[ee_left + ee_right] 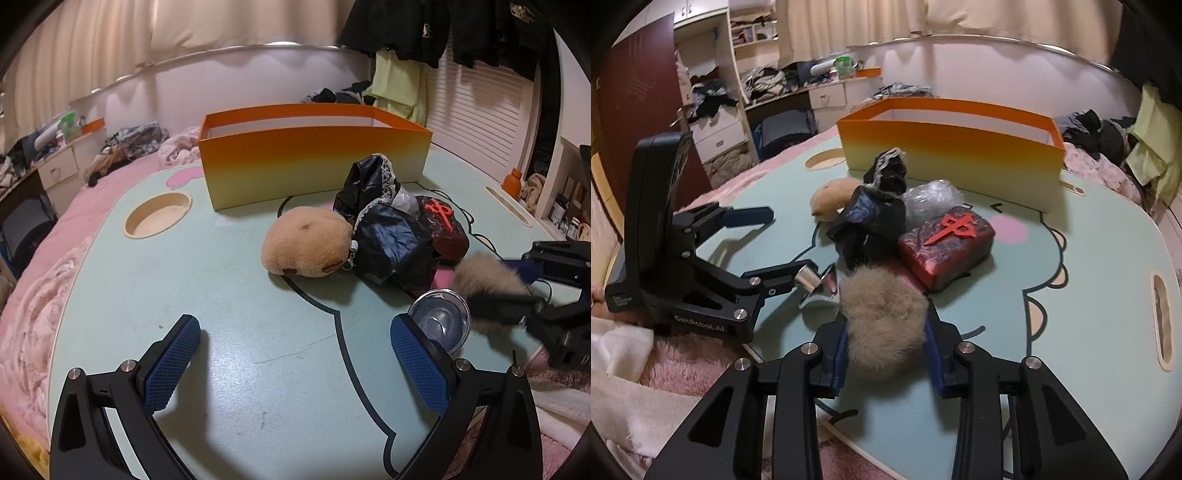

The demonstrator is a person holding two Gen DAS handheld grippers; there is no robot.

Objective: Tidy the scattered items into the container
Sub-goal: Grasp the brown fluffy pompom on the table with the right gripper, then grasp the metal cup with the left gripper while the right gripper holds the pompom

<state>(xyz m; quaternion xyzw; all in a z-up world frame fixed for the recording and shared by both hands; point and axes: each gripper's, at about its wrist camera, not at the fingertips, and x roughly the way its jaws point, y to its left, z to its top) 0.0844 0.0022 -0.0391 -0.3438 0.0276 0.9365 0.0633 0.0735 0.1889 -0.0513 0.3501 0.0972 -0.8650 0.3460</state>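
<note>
Bare tabletop (229, 295) lies open between the left gripper (295, 363) and the orange container (314, 162). To its right, the plush toy (306, 243), black garment (388, 236) and red box (445, 229) crowd the way; the metal cup (441, 319) sits just beside its right finger.

Both grippers black plastic, silver screws; left fingers (173, 363) blue textured pads ("GenRobot.AI" on housing)
</note>
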